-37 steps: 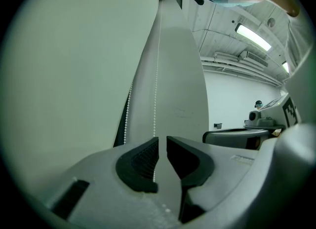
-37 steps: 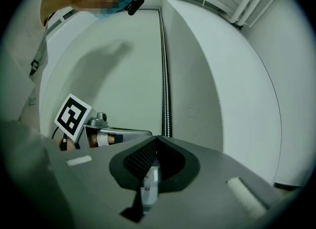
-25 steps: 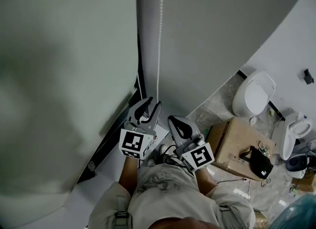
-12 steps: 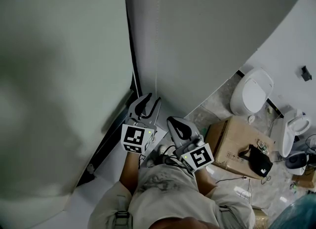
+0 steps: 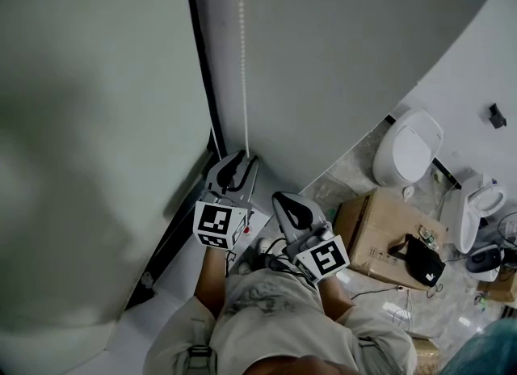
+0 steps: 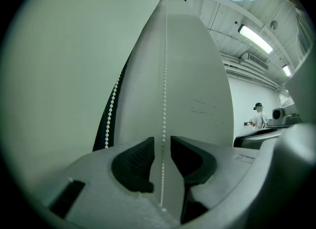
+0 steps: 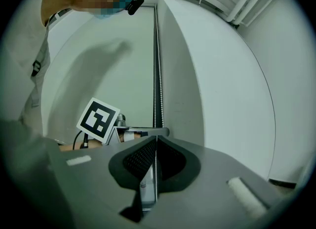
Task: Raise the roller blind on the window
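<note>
— Since a second ago our left gripper (image 5: pixel 239 165) has come onto the bead chain (image 5: pixel 242 58). Its jaws have just been closing a little, yet they stand apart, with the chain between them and unpressed.
— Our right gripper (image 7: pixel 155 146) is clamped tight on the chain. The blind (image 5: pixel 89 107) hangs left of both jaws.

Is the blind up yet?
Not yet: the blind still looks lowered. In hand: the right gripper is shut on the bead chain; the left gripper has just been closing its jaws around the chain, not pinching yet. Left: grip and pull until the blind rolls up.
</note>
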`<state>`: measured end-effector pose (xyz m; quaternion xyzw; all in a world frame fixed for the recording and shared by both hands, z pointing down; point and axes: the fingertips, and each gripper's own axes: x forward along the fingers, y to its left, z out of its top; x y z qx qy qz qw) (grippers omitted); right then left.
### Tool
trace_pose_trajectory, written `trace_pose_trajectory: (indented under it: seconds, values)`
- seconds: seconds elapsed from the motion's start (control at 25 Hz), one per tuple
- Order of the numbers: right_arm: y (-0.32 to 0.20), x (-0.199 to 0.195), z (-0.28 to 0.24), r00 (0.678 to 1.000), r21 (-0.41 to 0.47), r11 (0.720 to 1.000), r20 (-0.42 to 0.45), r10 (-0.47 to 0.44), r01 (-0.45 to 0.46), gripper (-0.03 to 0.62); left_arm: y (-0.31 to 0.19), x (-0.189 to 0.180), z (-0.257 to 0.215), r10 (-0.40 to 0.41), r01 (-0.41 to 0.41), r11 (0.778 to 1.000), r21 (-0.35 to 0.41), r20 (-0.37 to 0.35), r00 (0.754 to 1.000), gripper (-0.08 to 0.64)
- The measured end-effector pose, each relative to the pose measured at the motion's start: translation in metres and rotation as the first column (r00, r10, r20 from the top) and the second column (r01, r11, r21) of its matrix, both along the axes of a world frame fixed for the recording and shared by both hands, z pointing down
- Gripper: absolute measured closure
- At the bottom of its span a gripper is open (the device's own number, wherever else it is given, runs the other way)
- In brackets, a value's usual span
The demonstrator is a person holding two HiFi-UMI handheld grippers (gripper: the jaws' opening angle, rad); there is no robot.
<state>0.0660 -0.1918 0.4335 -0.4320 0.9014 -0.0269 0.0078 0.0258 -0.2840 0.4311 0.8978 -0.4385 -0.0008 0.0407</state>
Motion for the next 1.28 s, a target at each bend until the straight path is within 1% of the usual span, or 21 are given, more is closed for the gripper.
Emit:
trace_pose_trajectory:
  seconds: [0.04,0.12,0.28,0.44,0.52,0.64,0.72,0.84,1.0,1.16,1.28]
  values:
    - [0.0,0.0,0.0,1.0,-0.004,1.0,0.001,0.004,-0.004,0.571,0.0,-0.002,-0.002,-0.006,0.006,1.0,0.005,-0.002,1.0,0.467]
    - [0.0,-0.002,0.0,1.0,-0.009,1.0,0.001,0.009,-0.009,0.571,0.001,-0.006,-0.003,-0.017,0.017,1.0,0.015,-0.003,1.0,0.552]
    - [0.001,-0.002,0.0,1.0,0.005,1.0,0.003,0.005,-0.005,0.571,0.006,-0.001,-0.001,0.009,-0.009,1.0,0.019,0.015,1.0,0.552]
    - [0.001,-0.005,-0.004,1.0,0.01,1.0,0.005,-0.006,0.006,0.571,0.015,0.001,-0.002,0.039,-0.039,0.999,0.007,0.027,0.999,0.554]
    - [0.004,-0.008,-0.005,1.0,0.011,1.0,-0.003,-0.014,0.014,0.571,0.022,0.0,-0.002,0.046,-0.046,0.999,0.0,0.025,0.999,0.554]
    - [0.008,-0.014,-0.012,1.0,0.035,0.999,0.007,-0.028,0.028,0.571,0.031,-0.005,0.002,0.049,-0.049,0.999,-0.013,0.028,0.998,0.554]
    - [0.011,-0.016,-0.013,0.999,0.032,0.999,-0.001,-0.033,0.033,0.571,0.039,-0.008,0.008,0.054,-0.053,0.998,-0.027,0.033,0.998,0.554]
    - [0.015,-0.02,-0.022,0.999,0.052,0.998,0.019,-0.045,0.044,0.569,0.052,-0.011,0.012,0.064,-0.063,0.997,-0.041,0.032,0.997,0.554]
    - [0.019,-0.025,-0.035,0.997,0.077,0.994,0.018,-0.075,0.074,0.563,0.068,-0.013,0.014,0.067,-0.066,0.997,-0.045,0.03,0.997,0.554]
    - [0.023,-0.033,-0.061,0.991,0.124,0.986,0.061,-0.122,0.114,0.555,0.081,-0.015,0.016,0.066,-0.064,0.997,-0.051,0.03,0.997,0.554]
    - [0.024,-0.035,-0.072,0.987,0.135,0.981,0.066,-0.147,0.137,0.54,0.089,-0.016,0.018,0.065,-0.063,0.997,-0.051,0.032,0.997,0.554]
